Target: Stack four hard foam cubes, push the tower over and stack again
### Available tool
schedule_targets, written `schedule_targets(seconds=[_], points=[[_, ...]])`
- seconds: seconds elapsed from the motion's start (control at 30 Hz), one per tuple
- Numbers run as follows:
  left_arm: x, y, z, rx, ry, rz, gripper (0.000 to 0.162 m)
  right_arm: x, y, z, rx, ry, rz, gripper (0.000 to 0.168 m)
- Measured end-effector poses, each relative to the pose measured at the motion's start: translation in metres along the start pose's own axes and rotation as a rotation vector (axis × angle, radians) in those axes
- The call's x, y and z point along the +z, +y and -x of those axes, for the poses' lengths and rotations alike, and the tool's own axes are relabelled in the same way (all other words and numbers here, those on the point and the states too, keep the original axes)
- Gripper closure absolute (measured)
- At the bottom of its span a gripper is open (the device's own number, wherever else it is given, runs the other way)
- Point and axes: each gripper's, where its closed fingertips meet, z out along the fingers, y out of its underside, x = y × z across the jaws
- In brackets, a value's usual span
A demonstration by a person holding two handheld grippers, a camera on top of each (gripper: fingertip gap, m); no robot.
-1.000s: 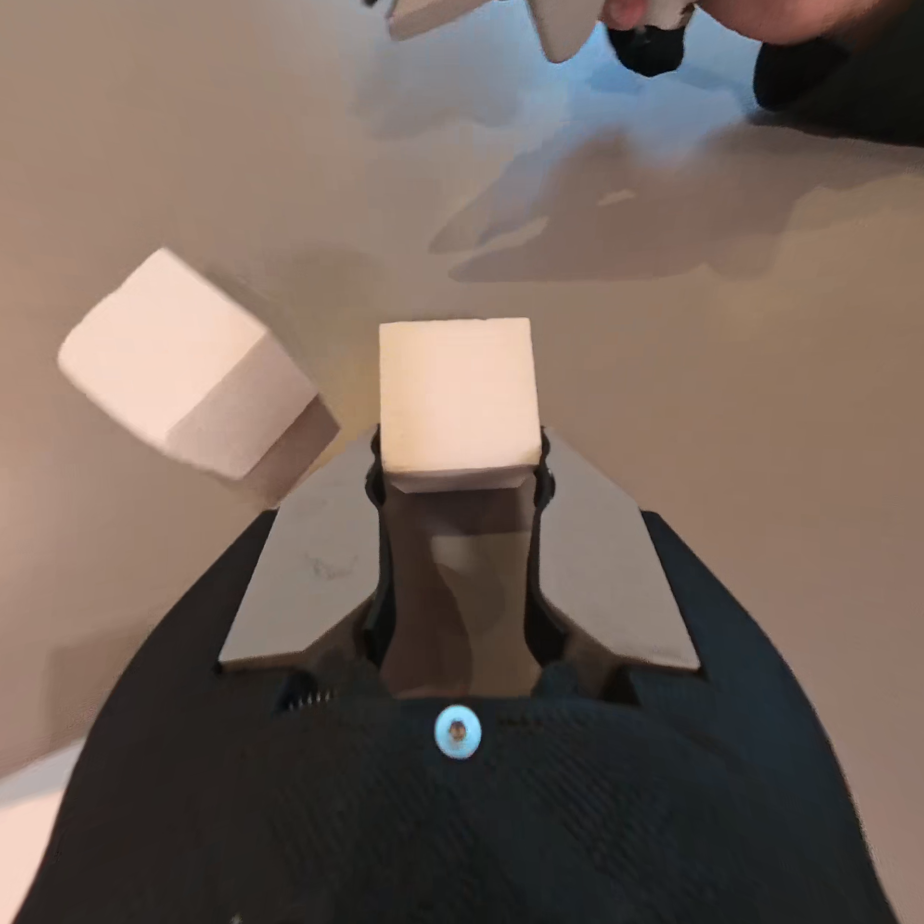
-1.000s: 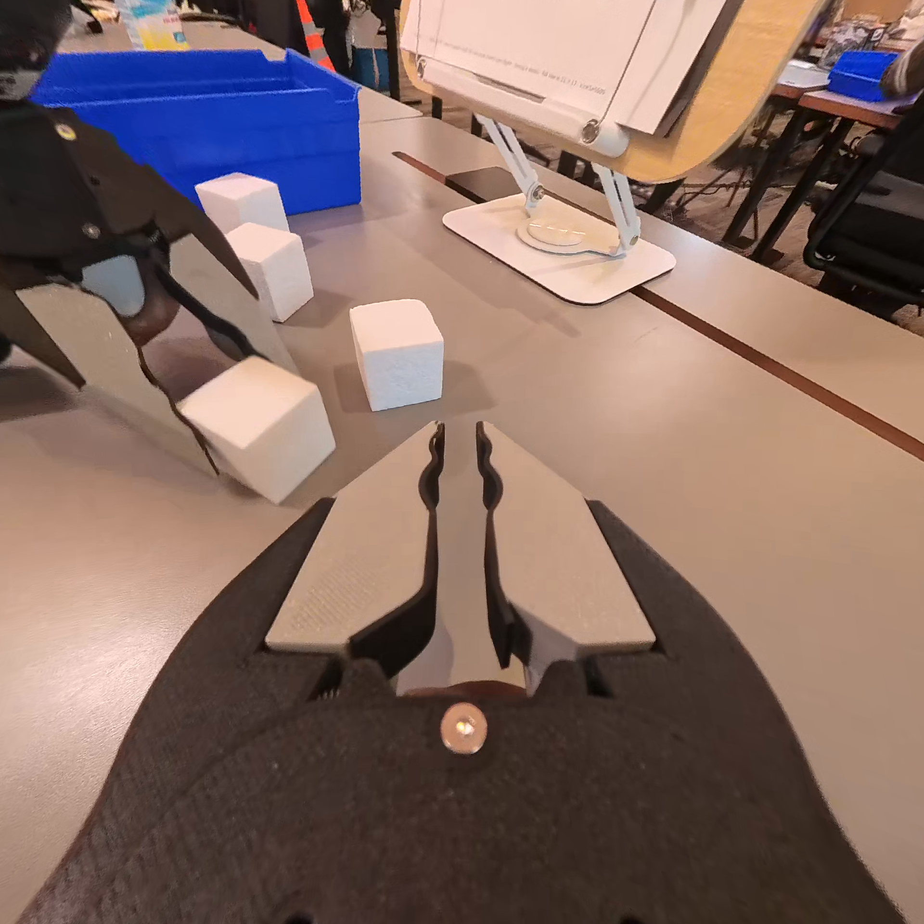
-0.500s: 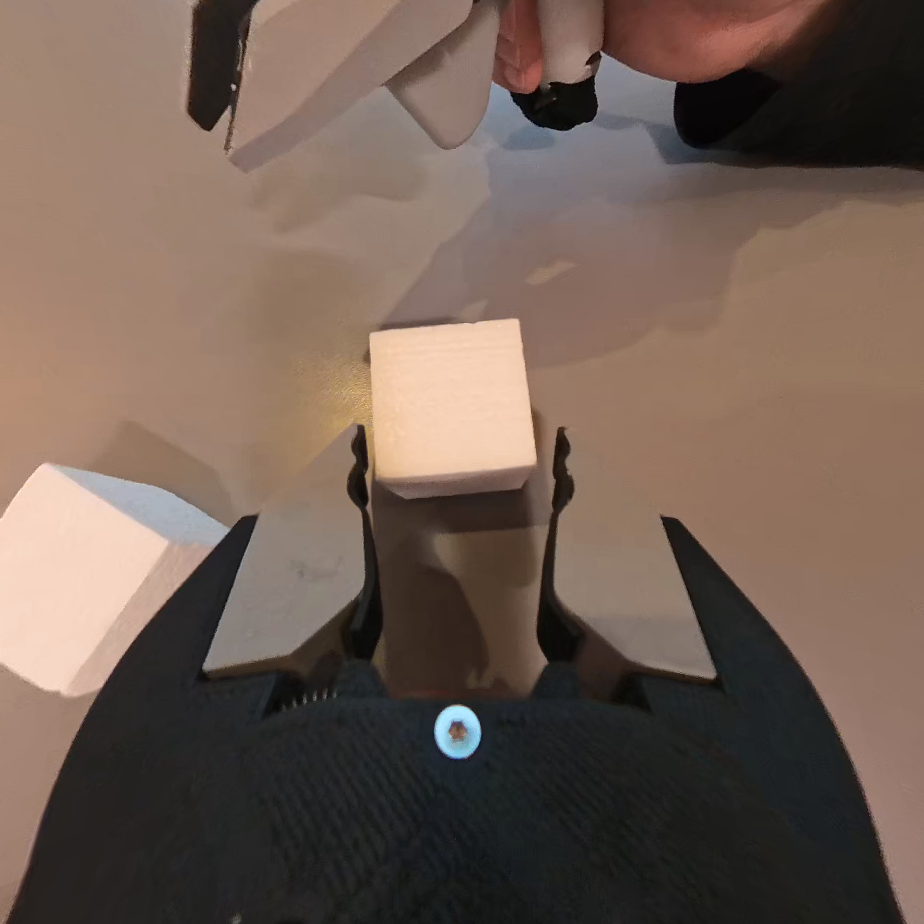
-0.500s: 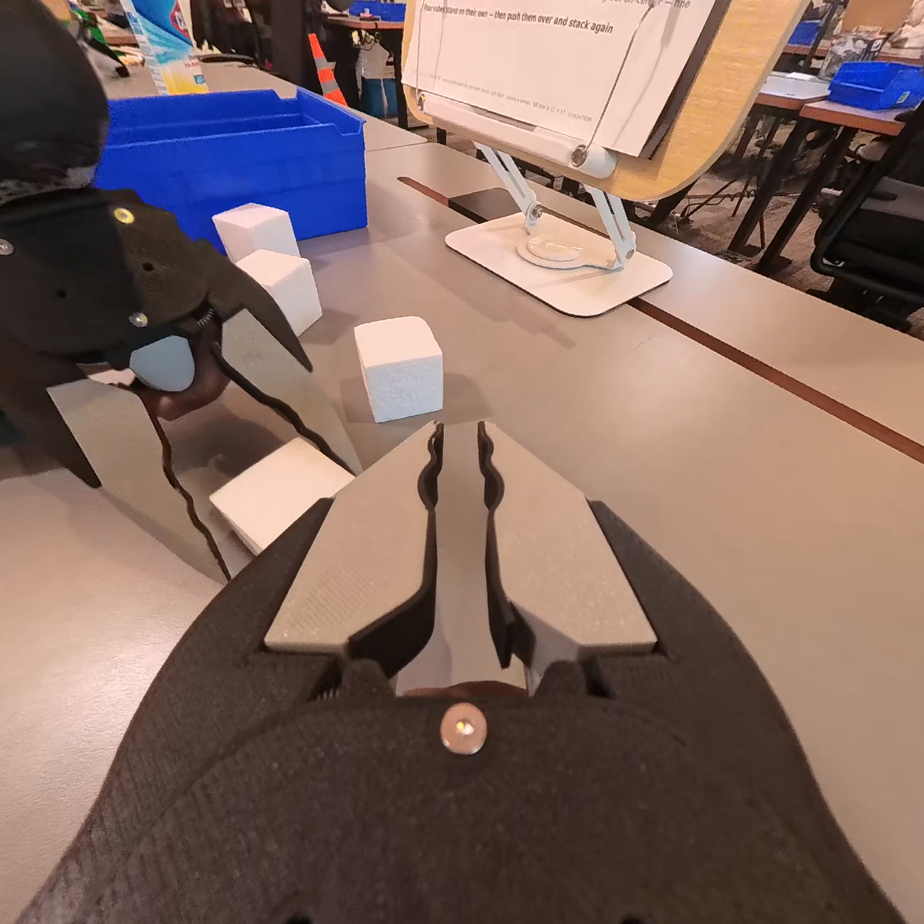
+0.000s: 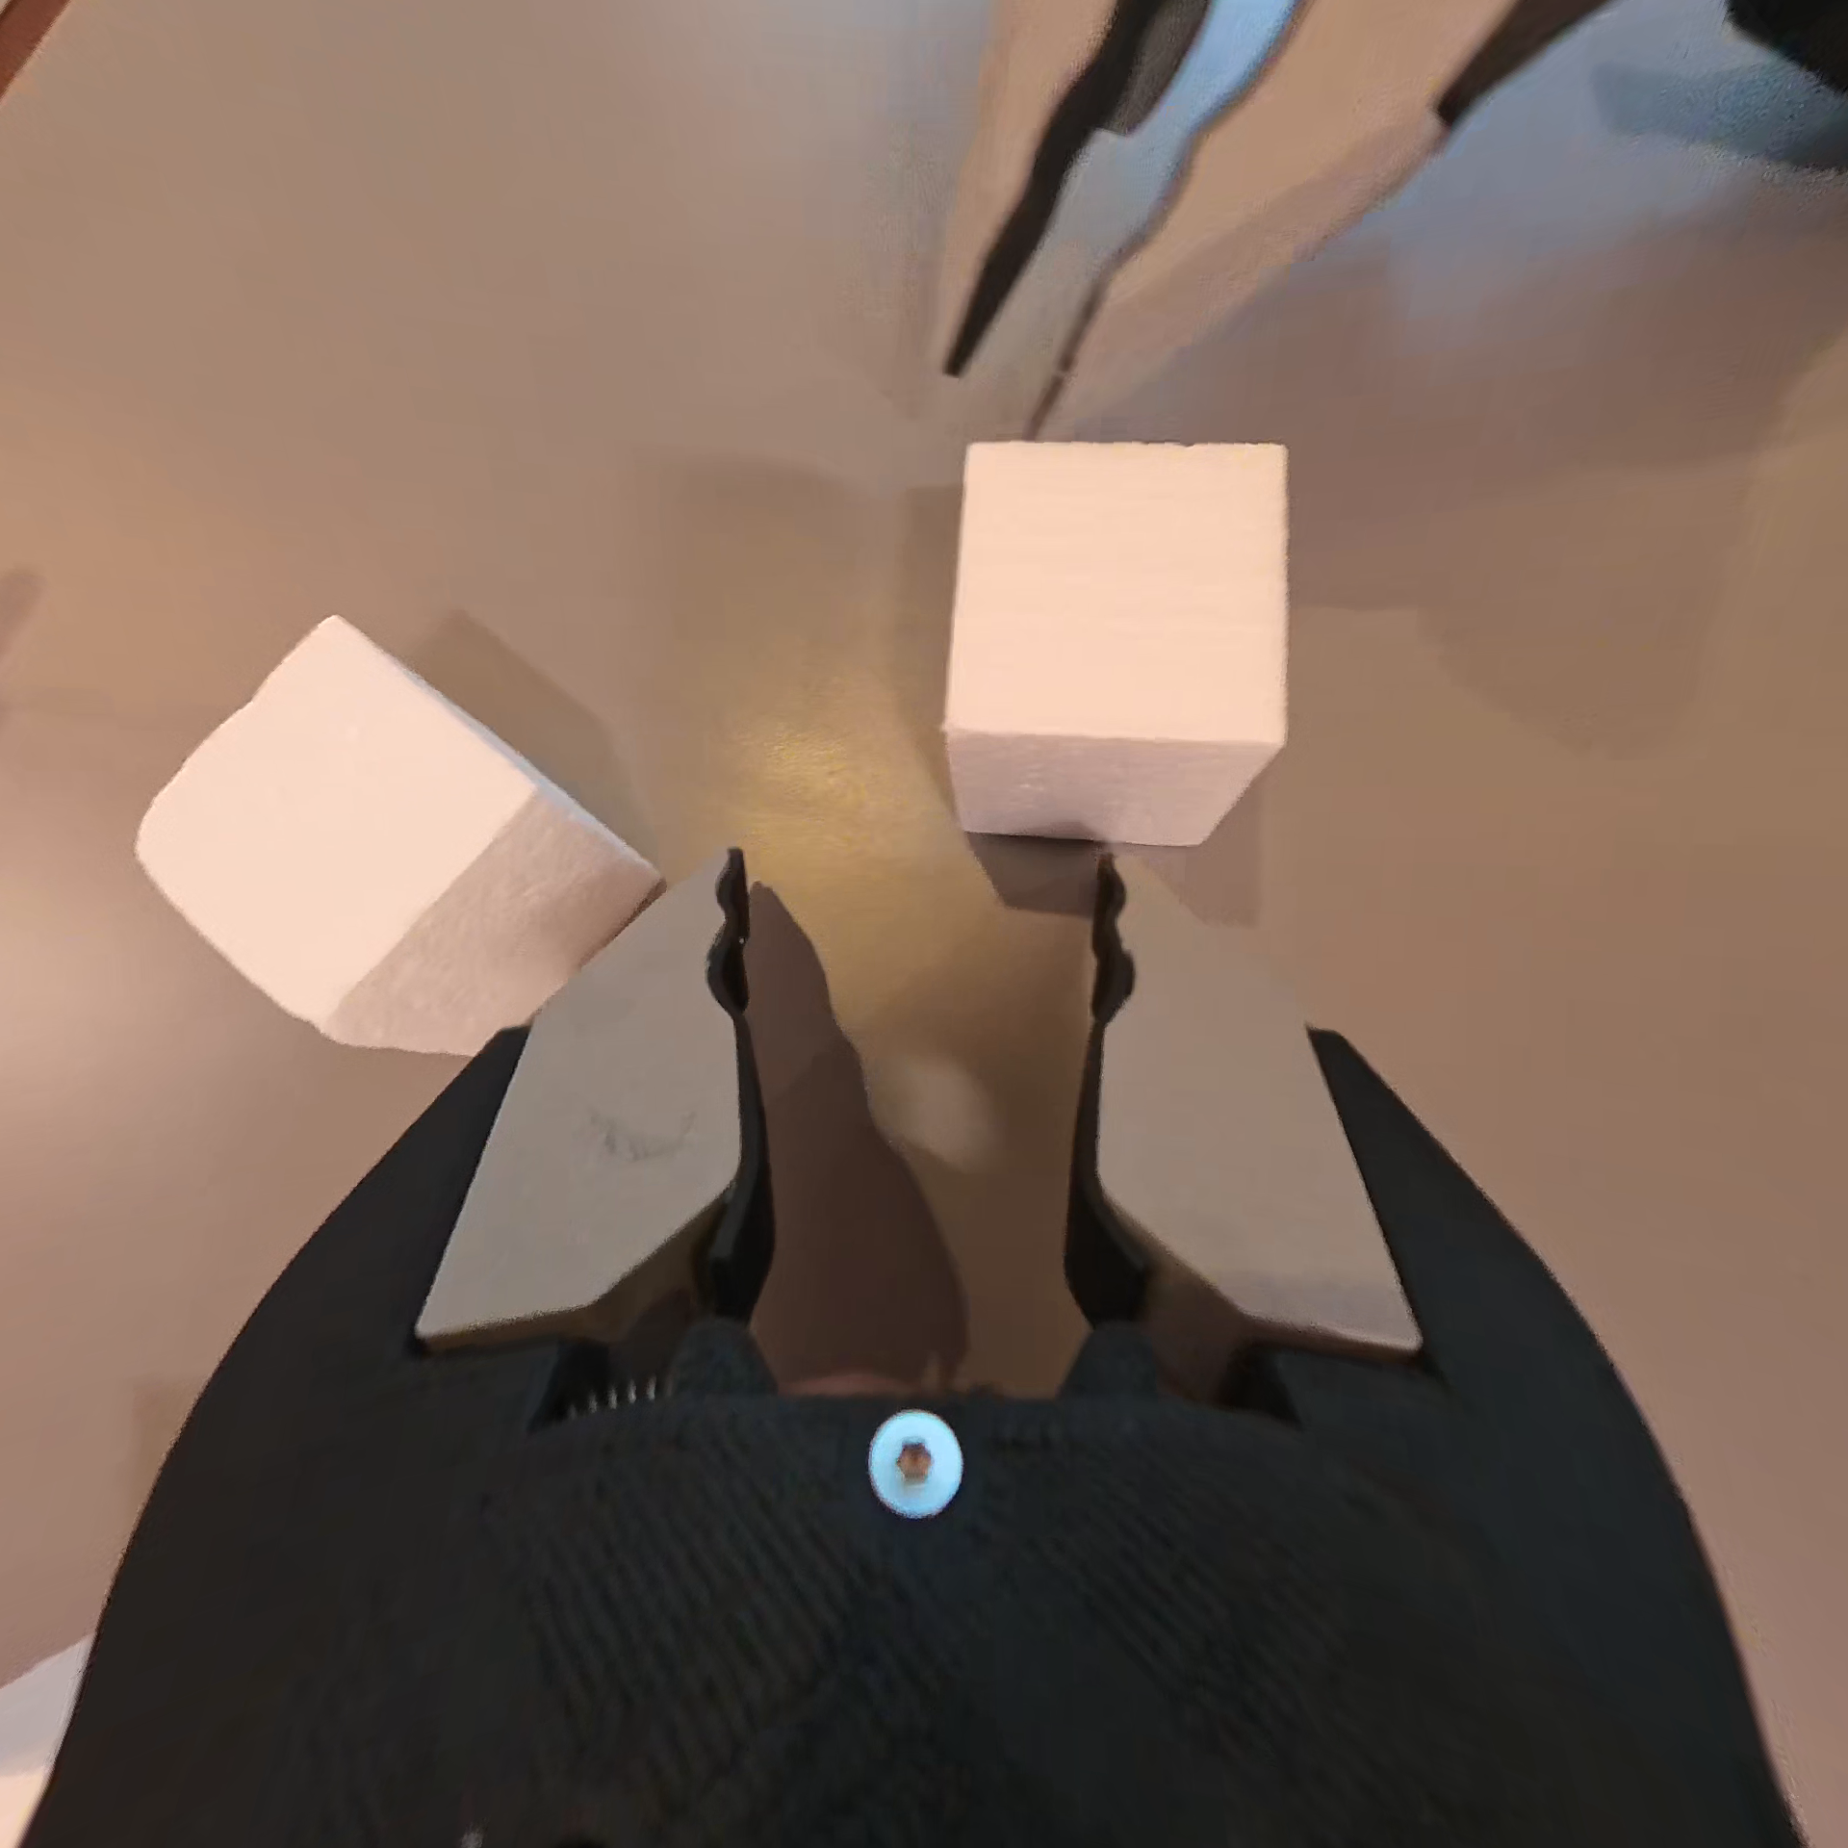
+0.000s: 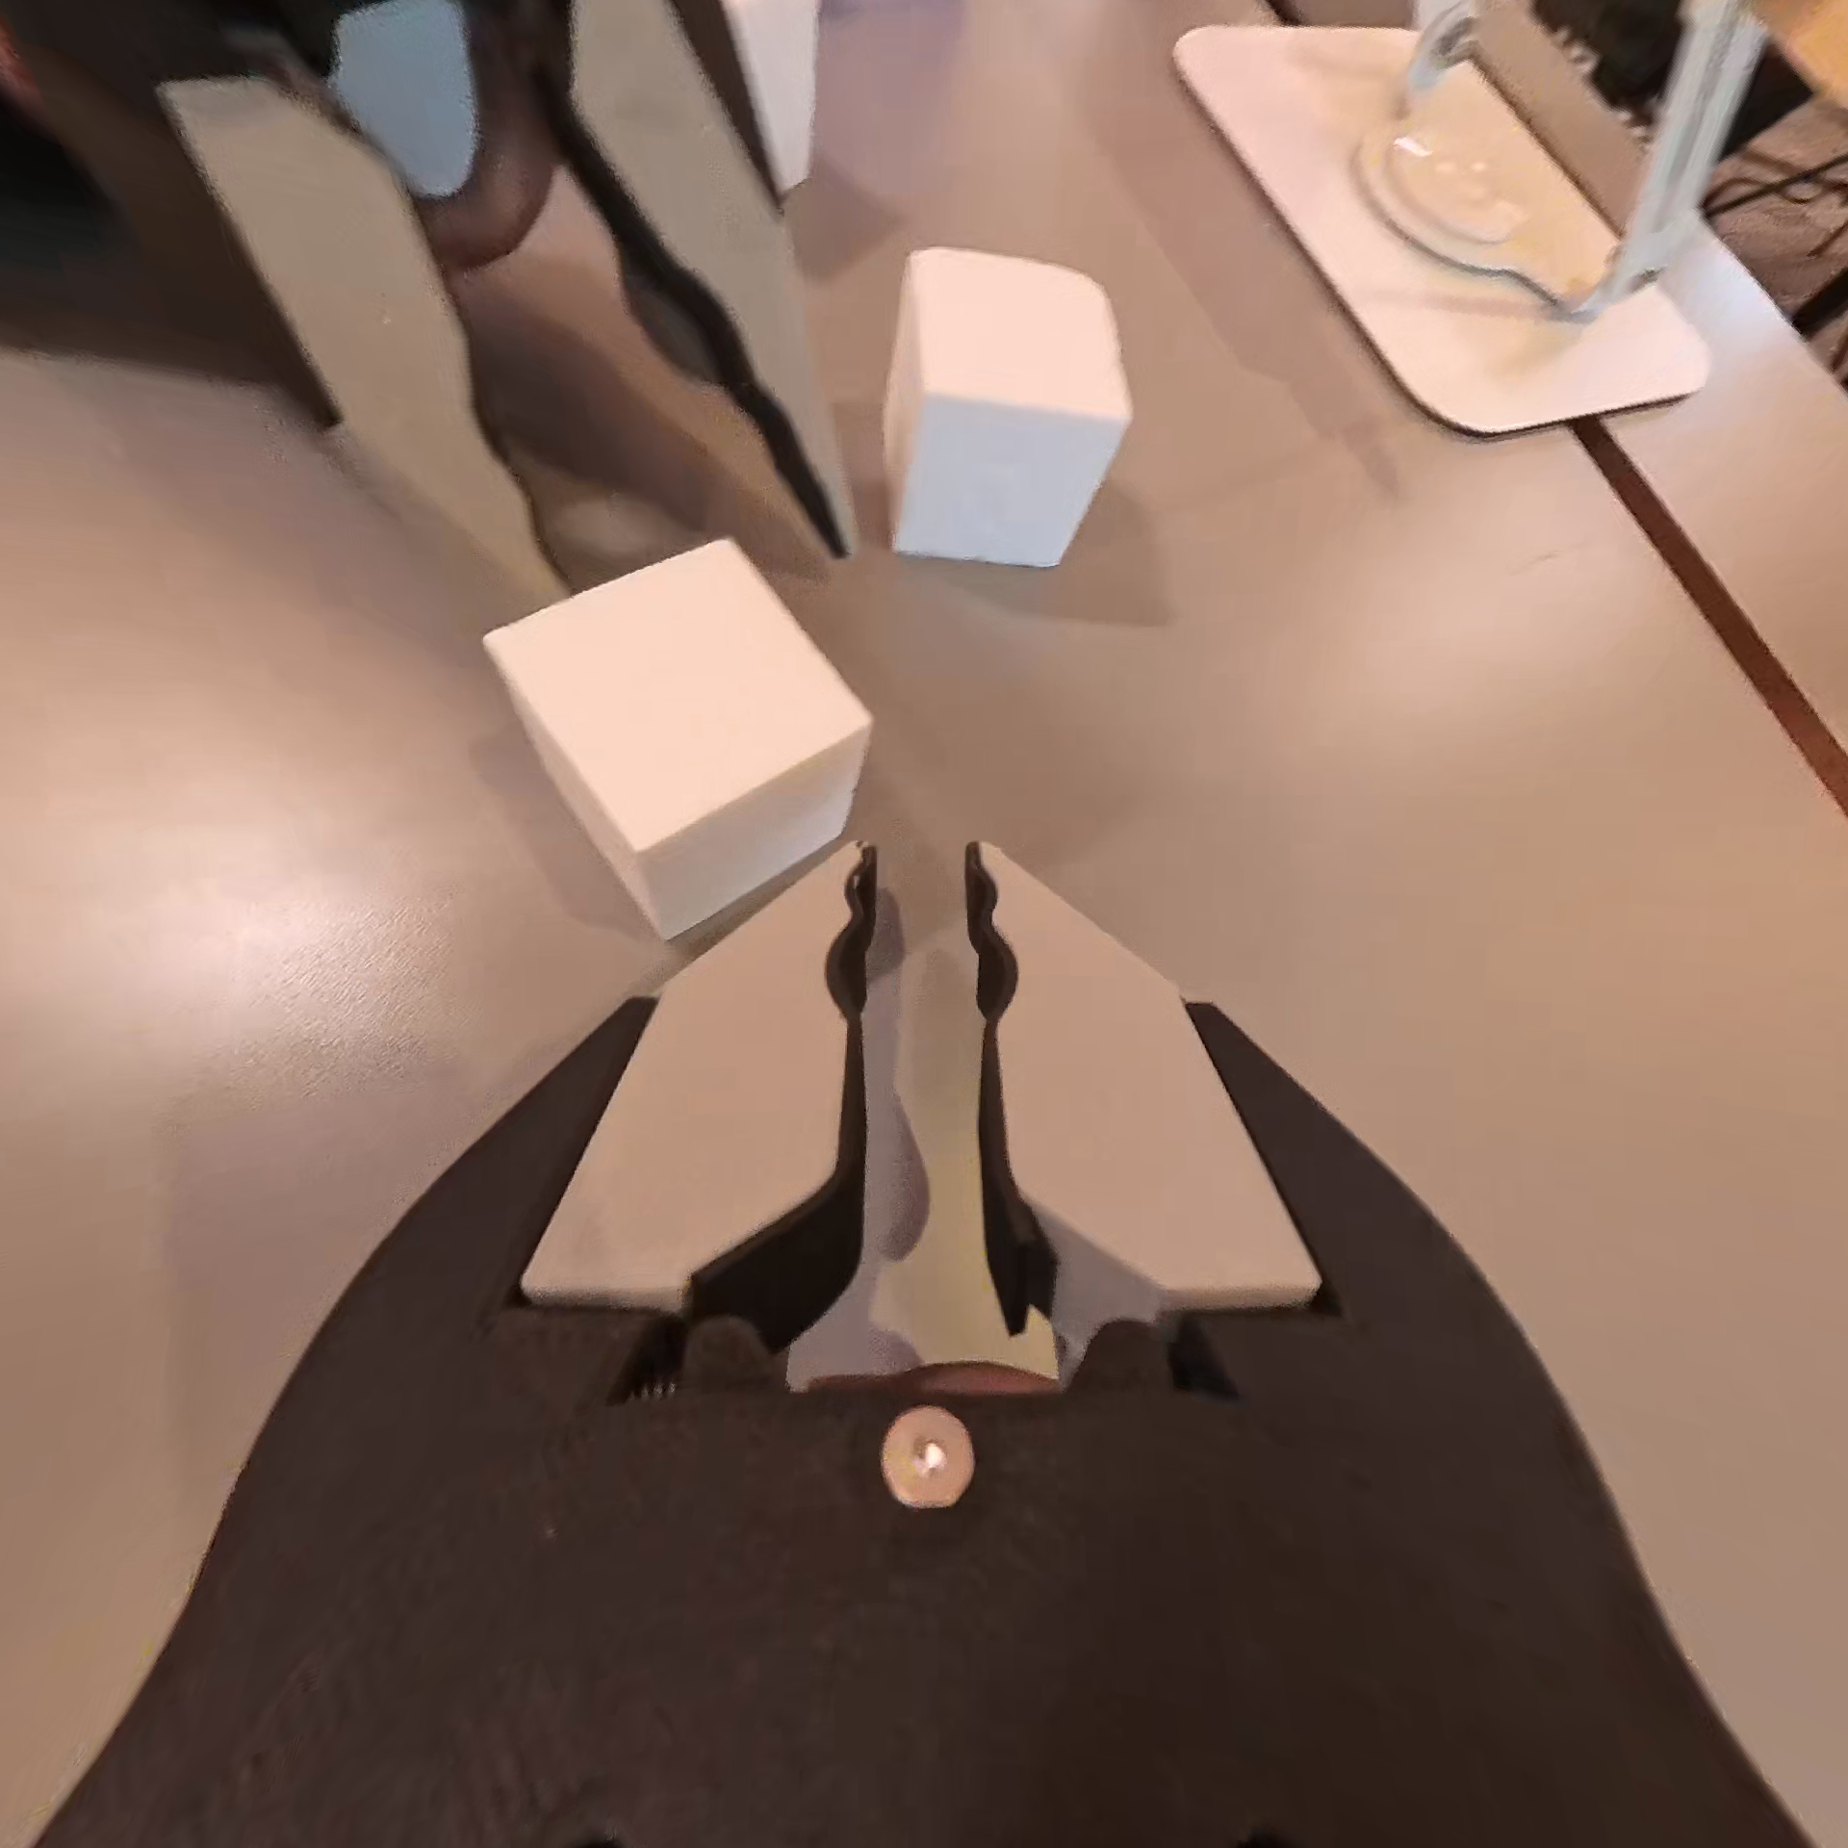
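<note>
Two white foam cubes rest on the tan table. One cube (image 5: 1115,640) (image 6: 680,720) lies between the two grippers, free of both. The second cube (image 5: 370,840) (image 6: 1005,400) lies to the left of my left gripper. My left gripper (image 5: 918,868) (image 6: 700,570) is open and empty, its tips just short of the first cube. My right gripper (image 6: 920,855) is shut and empty, just behind and right of that cube; it shows blurred at the top of the left wrist view (image 5: 1100,200). A third cube (image 6: 770,90) shows partly behind the left gripper's fingers.
A white stand base (image 6: 1440,230) sits at the back right on the table (image 6: 1400,900). A dark seam (image 6: 1720,600) runs along the table on the right. There is about 8 cm between the tips of the two grippers. My right gripper's tips are some 4 cm from the cube (image 6: 680,720).
My left gripper has opened, let go of the cube and drawn back; the cube now rests on the table. My right gripper has tilted down and come close to that cube.
</note>
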Motion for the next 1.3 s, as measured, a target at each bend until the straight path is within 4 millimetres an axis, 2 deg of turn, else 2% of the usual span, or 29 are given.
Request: schedule_targets(seconds=[0.03,0.13,0.37,0.5,0.63,0.73,0.83,0.9,1.1,1.3], points=[[0.001,0.0,0.003,-0.009,-0.013,0.001,0.094,0.001,0.001,0.006,-0.023,-0.016,0.011,0.153],[0.003,0.001,0.006,-0.032,-0.027,0.005,0.094,0.004,0.004,0.019,-0.074,-0.055,0.044,0.153],[-0.001,0.001,0.019,-0.084,-0.069,-0.011,0.095,-0.001,0.002,0.034,-0.106,-0.117,0.042,0.155],[-0.009,0.001,0.022,-0.077,-0.08,-0.015,0.095,-0.004,0.006,0.026,-0.11,-0.082,0.051,0.155],[-0.041,-0.014,0.028,-0.132,-0.071,-0.132,0.093,-0.012,0.004,0.013,-0.079,-0.046,0.019,0.155],[-0.08,-0.023,0.054,-0.252,-0.119,-0.289,0.092,-0.019,0.0,0.001,-0.057,-0.008,-0.024,0.156],[-0.11,0.0,0.093,-0.32,-0.296,-0.299,0.09,-0.024,-0.004,-0.006,-0.026,0.007,-0.067,0.157],[-0.122,0.016,0.106,-0.338,-0.348,-0.276,0.09,-0.025,-0.005,-0.009,-0.014,0.013,-0.084,0.157],[-0.138,0.054,0.122,-0.403,-0.386,-0.207,0.092,-0.024,-0.006,-0.01,-0.006,0.015,-0.1,0.157],[-0.129,0.077,0.118,-0.416,-0.342,-0.115,0.092,-0.023,-0.006,-0.009,-0.007,0.017,-0.096,0.157]])
